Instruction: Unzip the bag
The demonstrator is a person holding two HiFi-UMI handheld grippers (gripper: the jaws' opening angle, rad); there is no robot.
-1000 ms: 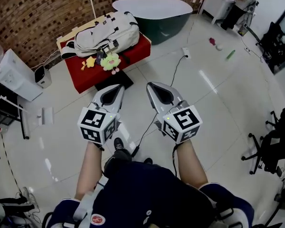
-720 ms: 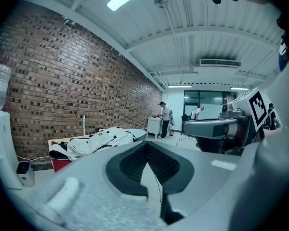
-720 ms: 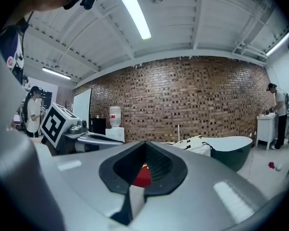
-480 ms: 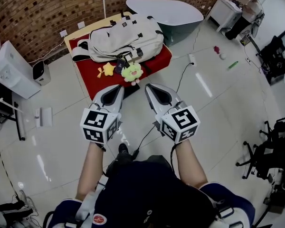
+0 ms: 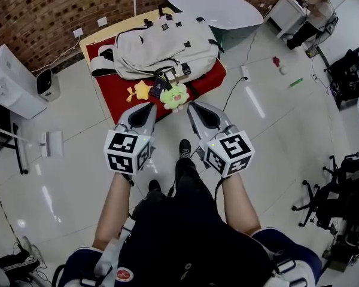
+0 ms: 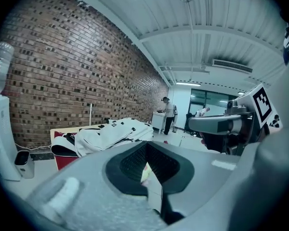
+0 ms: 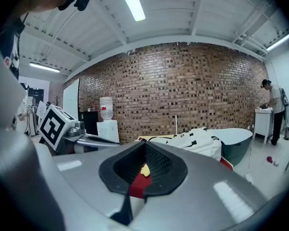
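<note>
bag [image 5: 161, 43]: zip and pull too small to make out | table [image 5: 115, 99]: red top mostly covered by the bag | dark tag [image 5: 157, 87] between the star charm [image 5: 142, 90] and green plush [image 5: 175, 96]: unreadable | white cabinet [image 5: 6, 84]: cut by left edge | office chair [image 5: 354, 171]: cut by right edge

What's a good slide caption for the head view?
White backpack lies on a red low table ahead; left tongs and right tongs shut, empty.

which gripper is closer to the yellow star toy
Left. The left gripper points at the yellow star toy from just short of it; the right gripper sits farther right, beyond the green plush.
</note>
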